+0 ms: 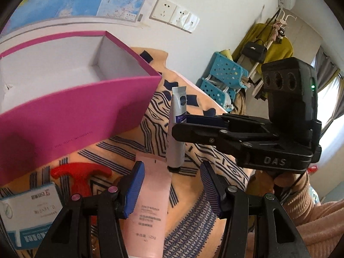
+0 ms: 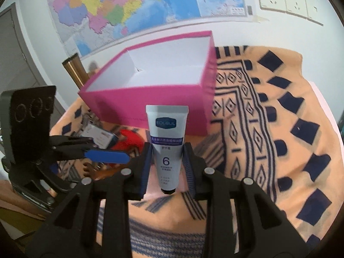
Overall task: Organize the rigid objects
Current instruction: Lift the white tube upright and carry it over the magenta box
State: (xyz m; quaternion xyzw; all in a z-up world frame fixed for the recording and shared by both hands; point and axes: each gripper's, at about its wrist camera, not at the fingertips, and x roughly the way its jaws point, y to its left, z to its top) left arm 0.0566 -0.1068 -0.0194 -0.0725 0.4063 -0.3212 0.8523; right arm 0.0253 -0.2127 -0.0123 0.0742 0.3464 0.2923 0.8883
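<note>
My right gripper (image 2: 166,163) is shut on a white cream tube (image 2: 166,142), which it holds upright, cap down, above the patterned cloth. The left wrist view shows the same tube (image 1: 177,126) clamped in the right gripper (image 1: 179,129), just right of the pink box (image 1: 75,111). That box (image 2: 150,99) stands open, and what shows of its white inside is bare. My left gripper (image 1: 172,185) is open over a pink tube (image 1: 150,204) lying flat on the cloth. The tube lies against the left pad and clear of the right one.
A red plastic piece (image 1: 81,174) and a white-and-blue carton (image 1: 30,210) lie left of the pink tube. The orange patterned cloth (image 2: 279,129) covers the table. Blue baskets (image 1: 223,79) stand beyond the table's far edge. A sleeved hand (image 1: 301,193) holds the right gripper.
</note>
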